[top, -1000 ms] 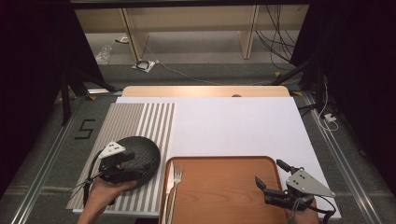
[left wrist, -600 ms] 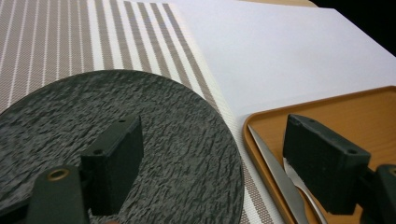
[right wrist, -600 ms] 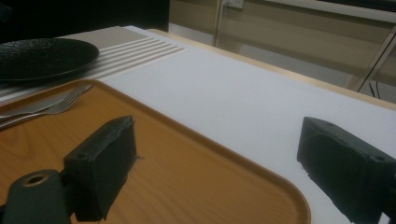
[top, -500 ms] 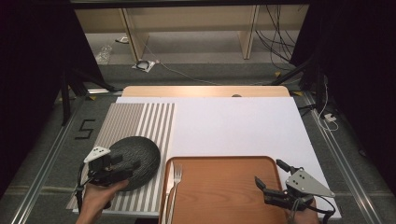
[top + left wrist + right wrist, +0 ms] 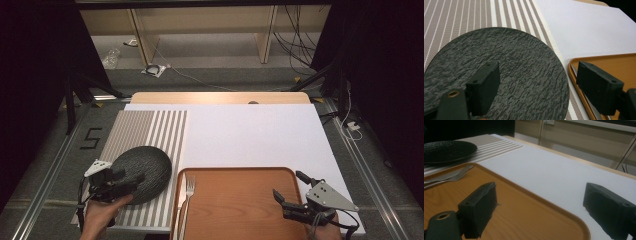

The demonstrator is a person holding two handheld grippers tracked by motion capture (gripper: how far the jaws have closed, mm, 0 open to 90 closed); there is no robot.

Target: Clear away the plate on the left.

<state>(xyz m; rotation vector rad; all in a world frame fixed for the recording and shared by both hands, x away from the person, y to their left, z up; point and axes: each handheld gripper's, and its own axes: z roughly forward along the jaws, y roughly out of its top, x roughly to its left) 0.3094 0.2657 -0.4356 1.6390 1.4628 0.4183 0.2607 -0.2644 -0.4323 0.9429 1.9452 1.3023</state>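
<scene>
Biggest thing I'm looking at is the table (image 5: 250, 130), covered with a smooth matte white sheet, a pale wood edge peeking out at the far side. On its near-left corner lies a woven striped placemat (image 5: 145, 127), taupe and white bands, fine mesh texture up close. Next to it, at the near edge, sits the orange-brown tray (image 5: 235, 200), rounded rectangle, smooth with a raised lip. Then the plate (image 5: 142, 172): round, dark charcoal, rough stone-like crinkled surface, resting on the placemat just beside the tray's left rim. My left gripper (image 5: 122, 181) hovers over the plate's near-left part with its blocky black jaws spread wide apart, gripping nothing; in the left gripper view the plate (image 5: 511, 75) shows between and beyond them. My right gripper (image 5: 290, 192) sits over the tray's near-right corner, jaws also gaping and empty. Smallest bit: a shiny metal fork (image 5: 188, 192) lying lengthwise along the tray's left side.
</scene>
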